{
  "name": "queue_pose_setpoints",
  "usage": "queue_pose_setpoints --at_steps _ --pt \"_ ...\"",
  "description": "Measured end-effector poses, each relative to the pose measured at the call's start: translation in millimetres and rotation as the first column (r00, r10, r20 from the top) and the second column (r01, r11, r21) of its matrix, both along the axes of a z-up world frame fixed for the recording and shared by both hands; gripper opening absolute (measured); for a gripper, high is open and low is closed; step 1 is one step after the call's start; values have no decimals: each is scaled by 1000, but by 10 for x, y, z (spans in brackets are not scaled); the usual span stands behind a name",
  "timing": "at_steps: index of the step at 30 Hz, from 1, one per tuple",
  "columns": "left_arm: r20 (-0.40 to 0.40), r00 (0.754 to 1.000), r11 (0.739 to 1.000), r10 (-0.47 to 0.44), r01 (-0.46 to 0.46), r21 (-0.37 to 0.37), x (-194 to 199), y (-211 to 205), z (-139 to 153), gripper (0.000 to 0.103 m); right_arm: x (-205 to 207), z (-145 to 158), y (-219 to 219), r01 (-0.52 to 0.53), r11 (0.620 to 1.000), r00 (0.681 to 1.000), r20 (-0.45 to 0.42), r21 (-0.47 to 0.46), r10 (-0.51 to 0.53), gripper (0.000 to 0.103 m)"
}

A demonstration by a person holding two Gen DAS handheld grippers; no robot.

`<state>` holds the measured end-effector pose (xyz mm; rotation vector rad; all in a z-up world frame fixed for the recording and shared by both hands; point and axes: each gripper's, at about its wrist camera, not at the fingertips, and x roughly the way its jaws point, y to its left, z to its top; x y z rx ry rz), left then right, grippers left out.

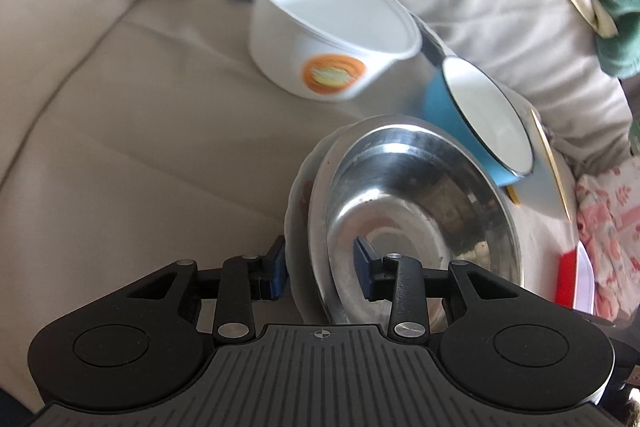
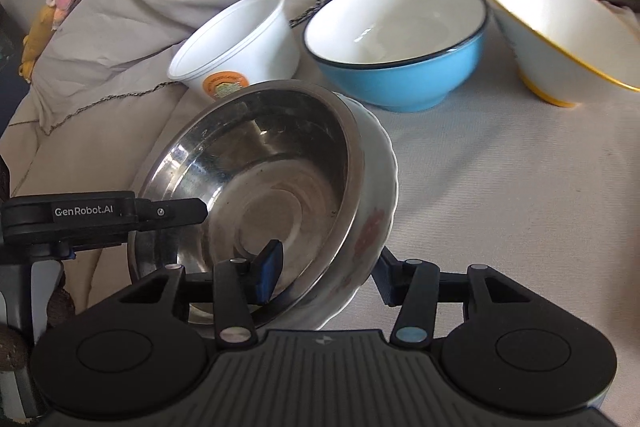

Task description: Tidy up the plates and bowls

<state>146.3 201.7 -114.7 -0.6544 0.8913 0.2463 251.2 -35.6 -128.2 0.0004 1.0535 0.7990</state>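
Observation:
A steel bowl [image 1: 416, 203] is nested inside a white scalloped bowl [image 1: 298, 227], and both are tilted above the beige cloth. My left gripper [image 1: 322, 275] is shut on the near rim of the two nested bowls, one finger outside, one inside. My right gripper [image 2: 328, 275] is shut on the opposite rim of the same steel bowl [image 2: 260, 187] and white bowl [image 2: 376, 195]. The left gripper's arm [image 2: 104, 215] shows at the left of the right wrist view.
A white plastic tub with an orange label [image 2: 240, 43], a blue bowl [image 2: 400, 39] and a white bowl with a yellow rim [image 2: 560, 35] stand behind on the cloth. The tub [image 1: 328, 27] and the blue bowl [image 1: 480, 115] also show in the left wrist view. A red and white item [image 1: 576, 279] lies at right.

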Motion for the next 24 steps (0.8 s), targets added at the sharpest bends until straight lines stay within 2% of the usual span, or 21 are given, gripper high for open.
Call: queue_pose_setpoints --at_steps 3,4,6,8,10,12,14,16,17,20,22,24 --pt "-17 1000 1000 1 0 24 16 -64 35 35 24 -38 -95 0 1000 1000 -15 12 0 49" --pt "-22 1000 998 9 -8 55 15 -85 80 34 31 -38 -114 1 1000 1000 -12 18 -1 49" --pt "-16 999 985 40 -36 171 -8 -158 237 34 24 5 -179 12 1000 1000 26 29 -13 49" --pt "7 996 956 88 -87 280 -37 -254 441 35 24 88 -289 29 998 997 72 57 -33 49" --pt "67 992 942 106 -122 313 -40 -362 650 35 60 185 -458 55 994 993 101 95 -65 49" --pt "135 989 959 54 -89 269 37 -505 805 35 141 293 -679 102 986 985 125 132 -119 50" --pt "182 983 991 -20 -5 133 219 -633 839 35 253 396 -911 155 977 971 158 150 -178 52" --pt "200 976 996 -82 84 -1 486 -793 776 35 437 472 -1134 234 963 946 200 131 -257 53" --pt "196 975 993 -107 115 -33 630 -899 735 35 559 508 -1251 283 952 928 218 121 -303 53" --pt "195 968 983 -159 173 -56 1044 -1175 646 35 968 537 -1471 361 927 898 230 100 -374 53" --pt "195 967 984 -162 172 -36 1296 -1279 612 35 1279 505 -1575 391 916 895 193 95 -402 53" --pt "188 973 991 -131 134 -3 1474 -1343 590 35 1552 435 -1597 406 907 900 126 110 -418 53"
